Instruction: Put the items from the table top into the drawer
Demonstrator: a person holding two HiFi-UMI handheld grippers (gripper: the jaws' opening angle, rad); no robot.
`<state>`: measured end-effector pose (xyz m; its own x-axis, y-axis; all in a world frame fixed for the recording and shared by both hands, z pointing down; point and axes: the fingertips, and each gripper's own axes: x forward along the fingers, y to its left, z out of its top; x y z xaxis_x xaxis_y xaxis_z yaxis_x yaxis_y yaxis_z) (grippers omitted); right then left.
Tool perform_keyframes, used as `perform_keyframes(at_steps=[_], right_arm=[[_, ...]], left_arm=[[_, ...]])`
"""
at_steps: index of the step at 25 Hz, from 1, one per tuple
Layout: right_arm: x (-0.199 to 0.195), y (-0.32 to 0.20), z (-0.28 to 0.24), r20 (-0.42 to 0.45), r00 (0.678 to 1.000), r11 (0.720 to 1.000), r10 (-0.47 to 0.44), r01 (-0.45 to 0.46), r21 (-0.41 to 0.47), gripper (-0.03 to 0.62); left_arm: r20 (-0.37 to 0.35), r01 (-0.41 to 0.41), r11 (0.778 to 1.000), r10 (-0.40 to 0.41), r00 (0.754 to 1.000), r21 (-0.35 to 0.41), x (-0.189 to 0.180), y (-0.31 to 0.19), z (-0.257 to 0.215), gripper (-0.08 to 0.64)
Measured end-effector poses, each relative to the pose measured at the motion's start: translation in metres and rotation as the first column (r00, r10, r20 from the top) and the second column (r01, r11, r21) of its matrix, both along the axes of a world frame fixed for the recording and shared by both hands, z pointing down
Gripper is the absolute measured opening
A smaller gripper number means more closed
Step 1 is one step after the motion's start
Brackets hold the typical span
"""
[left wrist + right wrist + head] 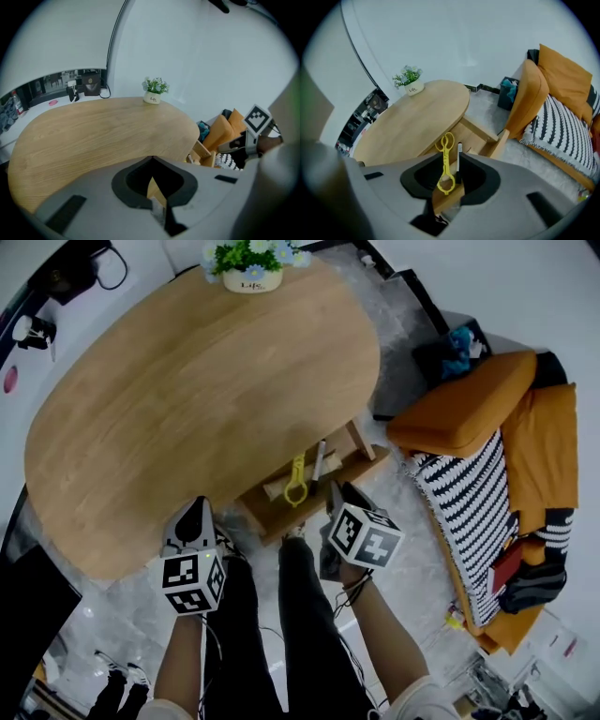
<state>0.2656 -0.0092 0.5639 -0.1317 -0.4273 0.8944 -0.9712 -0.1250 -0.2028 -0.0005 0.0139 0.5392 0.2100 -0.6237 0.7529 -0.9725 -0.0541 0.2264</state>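
Observation:
The oval wooden table (187,399) bears only a potted plant (251,268). Under its near edge a wooden drawer (323,505) stands pulled out. Inside it lie yellow plastic tongs (297,481) and a dark pen (319,460), side by side, with a pale object to their left. My right gripper (336,495) hovers just above the drawer's front, open and holding nothing; in its own view the tongs (446,161) and pen (458,159) show beyond its jaws (443,206). My left gripper (194,509) hangs at the table's near edge, shut and empty (159,211).
An orange sofa (478,399) with a black-and-white striped blanket (469,512) stands close to the right of the drawer. The person's legs in dark trousers (305,615) are just in front of it. Dark gear (66,273) sits on a ledge beyond the table's far left.

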Motion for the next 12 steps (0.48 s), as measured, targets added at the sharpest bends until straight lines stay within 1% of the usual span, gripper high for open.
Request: perform_keyframes(at_steps=[2, 3, 6, 8, 10, 12], right_arm=[[0.018, -0.001, -0.024, -0.048, 0.998, 0.999, -0.028, 0.029, 0.027, 0.061], [0.029, 0.000, -0.037, -0.071, 0.997, 0.998, -0.029, 0.033, 0.045, 0.052], [0.067, 0.001, -0.079, -0.132, 0.991, 0.993, 0.001, 0.016, 0.121, 0.031], [0.088, 0.002, -0.114, -0.149, 0.988, 0.983, 0.039, -0.012, 0.181, 0.017], [0.102, 0.001, -0.154, -0.153, 0.986, 0.971, 0.074, -0.036, 0.237, -0.005], [0.114, -0.002, -0.196, -0.154, 0.984, 0.957, 0.094, -0.047, 0.287, -0.005]], left_arm=[[-0.012, 0.020, 1.000, -0.020, 1.000, 0.013, 0.004, -0.007, -0.015, 0.003], [-0.017, 0.034, 0.999, -0.033, 0.999, 0.027, 0.006, -0.012, -0.026, 0.003], [-0.023, 0.075, 0.993, -0.073, 0.997, 0.090, 0.009, -0.028, -0.066, 0.003], [-0.006, 0.071, 0.989, -0.071, 0.997, 0.129, 0.010, -0.037, -0.094, 0.003], [0.010, 0.051, 0.987, -0.053, 0.999, 0.154, 0.014, -0.044, -0.126, 0.003], [0.007, 0.030, 0.983, -0.032, 0.999, 0.180, 0.024, -0.048, -0.164, 0.003]])
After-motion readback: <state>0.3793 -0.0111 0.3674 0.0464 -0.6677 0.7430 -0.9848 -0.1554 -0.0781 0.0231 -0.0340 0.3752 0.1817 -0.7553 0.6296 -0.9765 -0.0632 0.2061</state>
